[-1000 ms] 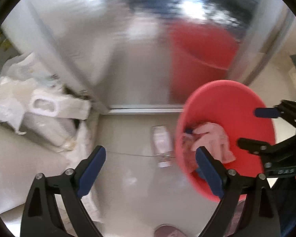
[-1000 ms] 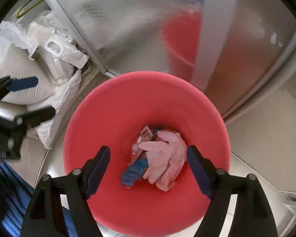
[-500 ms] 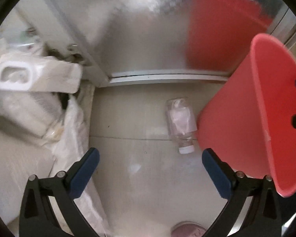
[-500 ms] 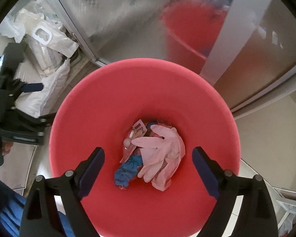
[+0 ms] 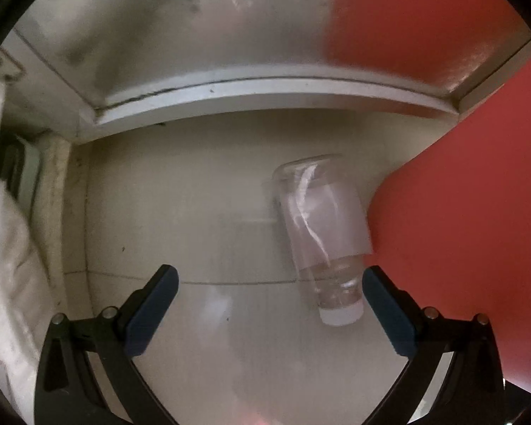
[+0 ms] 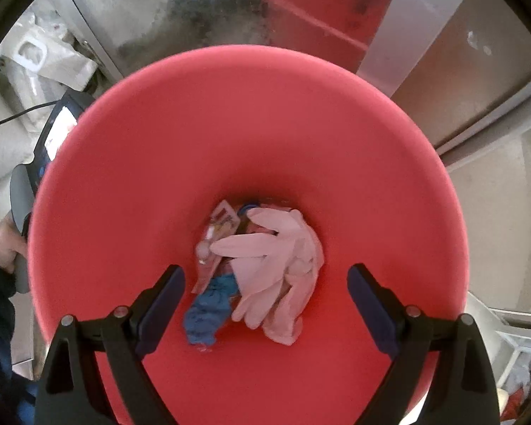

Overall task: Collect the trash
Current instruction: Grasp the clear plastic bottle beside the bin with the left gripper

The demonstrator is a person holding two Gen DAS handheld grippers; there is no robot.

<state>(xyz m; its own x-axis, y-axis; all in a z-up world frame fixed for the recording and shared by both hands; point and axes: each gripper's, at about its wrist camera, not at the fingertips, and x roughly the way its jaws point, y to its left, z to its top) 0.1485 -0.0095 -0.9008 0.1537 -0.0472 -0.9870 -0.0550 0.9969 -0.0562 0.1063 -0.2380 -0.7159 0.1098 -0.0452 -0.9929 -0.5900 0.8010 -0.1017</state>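
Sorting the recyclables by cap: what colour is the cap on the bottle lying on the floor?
White, on the clear bottle; cap shows best in the left wrist view.

A pale tiled floor [image 5: 201, 219] with a thin grout line runs up to a white threshold rail [image 5: 265, 88], above which stands a frosted glass door [image 5: 194, 24] in a light metal frame. Off to the left, white sacks [image 6: 35, 60] are heaped against the frame. To the right, a brownish panel [image 6: 478, 71] meets more pale floor under soft daylight.
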